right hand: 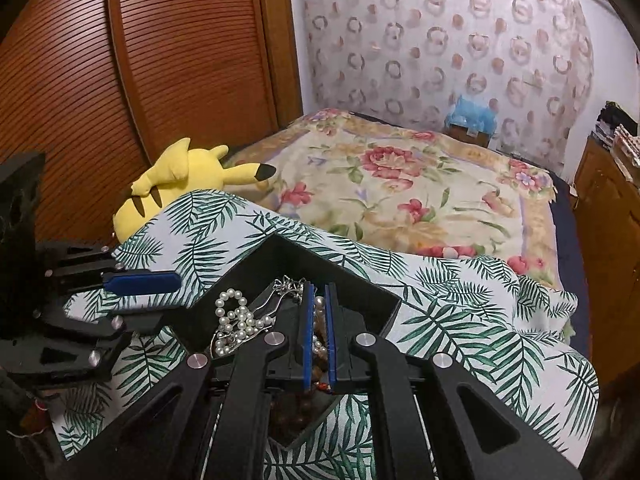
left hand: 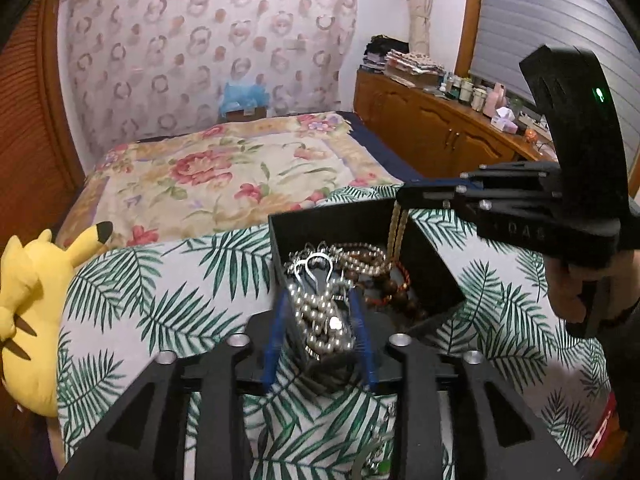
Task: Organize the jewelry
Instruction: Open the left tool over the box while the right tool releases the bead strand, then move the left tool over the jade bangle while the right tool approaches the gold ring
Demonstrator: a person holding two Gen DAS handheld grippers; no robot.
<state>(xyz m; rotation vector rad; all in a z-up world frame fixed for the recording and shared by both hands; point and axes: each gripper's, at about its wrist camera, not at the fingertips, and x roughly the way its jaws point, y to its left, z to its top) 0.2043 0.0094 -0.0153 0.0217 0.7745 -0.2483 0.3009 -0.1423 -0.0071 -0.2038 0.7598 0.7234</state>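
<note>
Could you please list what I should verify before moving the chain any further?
1. Right gripper shut on the gold chain: ok.
2. Chain's lower end free of the other jewelry: cannot tell, it is hidden.
3. Left gripper open, holding nothing: ok.
4. Pearl strand lying inside the black box: ok.
5. Box resting on the leaf-print cloth: ok.

L gripper (left hand: 320, 324) jaws apart; R gripper (right hand: 319, 336) jaws nearly closed.
</note>
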